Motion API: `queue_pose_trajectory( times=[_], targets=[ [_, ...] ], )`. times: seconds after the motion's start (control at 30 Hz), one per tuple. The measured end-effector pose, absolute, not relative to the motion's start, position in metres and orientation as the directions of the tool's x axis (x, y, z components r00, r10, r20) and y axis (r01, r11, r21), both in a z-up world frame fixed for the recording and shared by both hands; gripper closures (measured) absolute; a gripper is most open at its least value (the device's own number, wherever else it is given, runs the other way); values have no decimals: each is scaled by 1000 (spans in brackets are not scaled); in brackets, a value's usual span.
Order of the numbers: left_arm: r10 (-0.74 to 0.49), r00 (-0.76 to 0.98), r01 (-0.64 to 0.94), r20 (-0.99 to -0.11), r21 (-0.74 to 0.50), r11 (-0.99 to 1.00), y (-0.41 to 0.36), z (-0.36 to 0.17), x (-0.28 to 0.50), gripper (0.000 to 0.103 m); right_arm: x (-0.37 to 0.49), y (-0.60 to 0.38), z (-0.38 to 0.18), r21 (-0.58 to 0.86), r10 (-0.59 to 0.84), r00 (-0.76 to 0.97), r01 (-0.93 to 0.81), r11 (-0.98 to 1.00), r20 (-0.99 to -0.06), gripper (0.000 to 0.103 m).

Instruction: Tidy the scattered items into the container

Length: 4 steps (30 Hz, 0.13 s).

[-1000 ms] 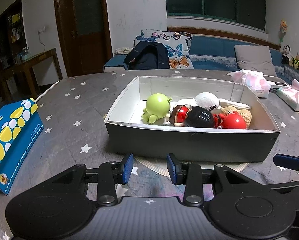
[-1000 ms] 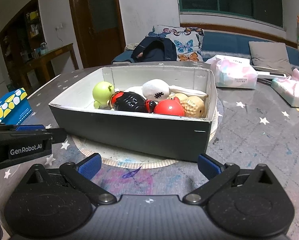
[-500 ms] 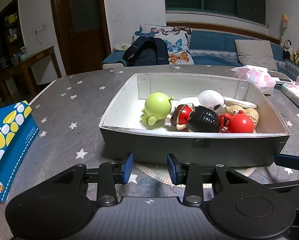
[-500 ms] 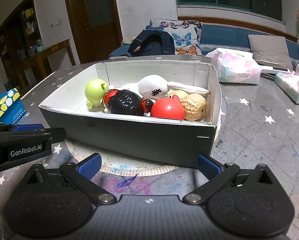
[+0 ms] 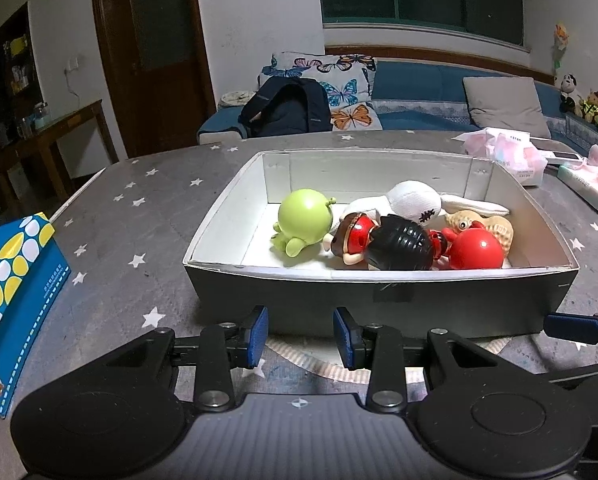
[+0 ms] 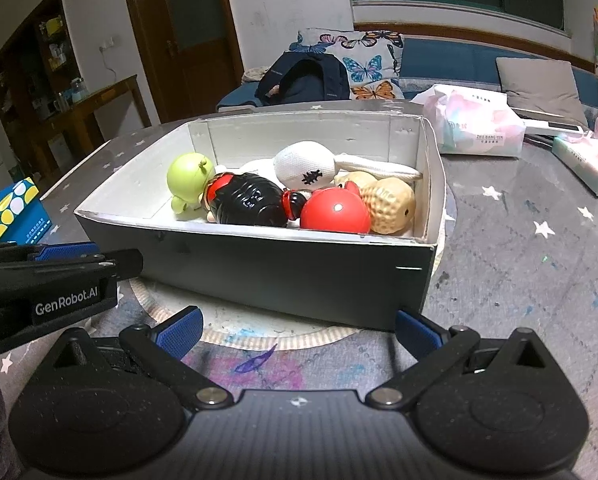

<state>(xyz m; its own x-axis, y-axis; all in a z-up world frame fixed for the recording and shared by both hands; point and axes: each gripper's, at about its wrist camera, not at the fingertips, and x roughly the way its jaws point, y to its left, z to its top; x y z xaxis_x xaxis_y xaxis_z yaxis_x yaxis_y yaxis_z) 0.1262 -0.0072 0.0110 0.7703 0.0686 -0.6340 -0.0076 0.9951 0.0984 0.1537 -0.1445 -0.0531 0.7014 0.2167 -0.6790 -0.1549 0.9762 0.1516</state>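
Observation:
A dark box with a white inside (image 5: 379, 296) (image 6: 283, 276) stands on the star-patterned table. In it lie a green round toy (image 5: 305, 218) (image 6: 189, 178), a black-haired doll (image 5: 399, 246) (image 6: 251, 204), a red ball toy (image 5: 477, 250) (image 6: 335, 212), a white plush (image 5: 415, 202) (image 6: 305, 164) and a tan peanut toy (image 5: 495, 230) (image 6: 391, 204). My left gripper (image 5: 301, 336) is partly open and empty in front of the box. My right gripper (image 6: 297, 328) is wide open and empty before the box's near wall. The left gripper also shows in the right wrist view (image 6: 51, 276).
A blue and yellow tissue box (image 5: 15, 292) (image 6: 7, 212) lies at the left. Pink tissue packs (image 5: 507, 156) (image 6: 475, 126) (image 6: 591, 162) lie at the back right. A round paper mat (image 6: 259, 324) lies under the box. A sofa stands behind the table.
Both grippers have risen a little, so I look further down into the box. Jaw openings have not changed. The toys have not moved.

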Motion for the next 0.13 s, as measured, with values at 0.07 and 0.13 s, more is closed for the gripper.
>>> queue_pose_trajectory(
  times=[0.07,0.13],
  targets=[
    [71,768,-11,-636,99,995,-6,11,126,64,154,-145,-53,151,216,701,-154,976,-679,0],
    [72,764,-14,-641,95,995,-5,11,126,64,153,-145,-53,149,213,702,-152,977,-679,0]
  ],
)
